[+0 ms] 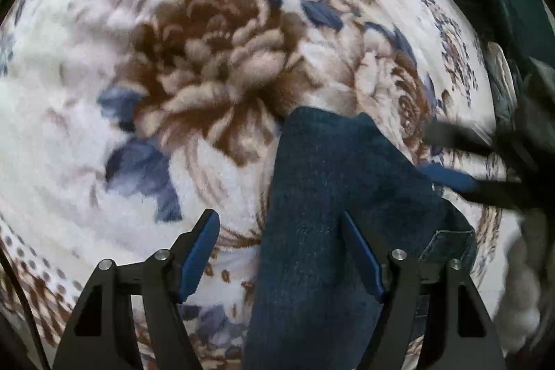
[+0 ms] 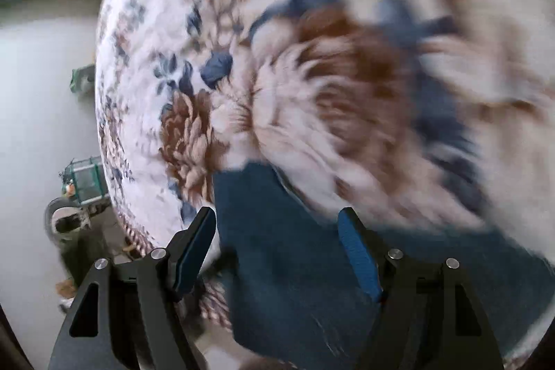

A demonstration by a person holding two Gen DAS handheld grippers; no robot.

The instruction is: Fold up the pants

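The dark blue denim pants (image 1: pixel 333 214) are seen lying on the plush white blanket with brown and blue flowers (image 1: pixel 208 75), a folded leg end reaching up from the bottom centre of the left wrist view, while the left gripper (image 1: pixel 281 252) is held above with its fingers wide and nothing between the pads. In the heavily blurred right wrist view the right gripper (image 2: pixel 277 248) is likewise spread wide over the cloth at the lower centre, unclamped. If the fingers are closed in such haste, only one layer, or the fluffy blanket with it, could be caught, and the fold could be dragged askew.
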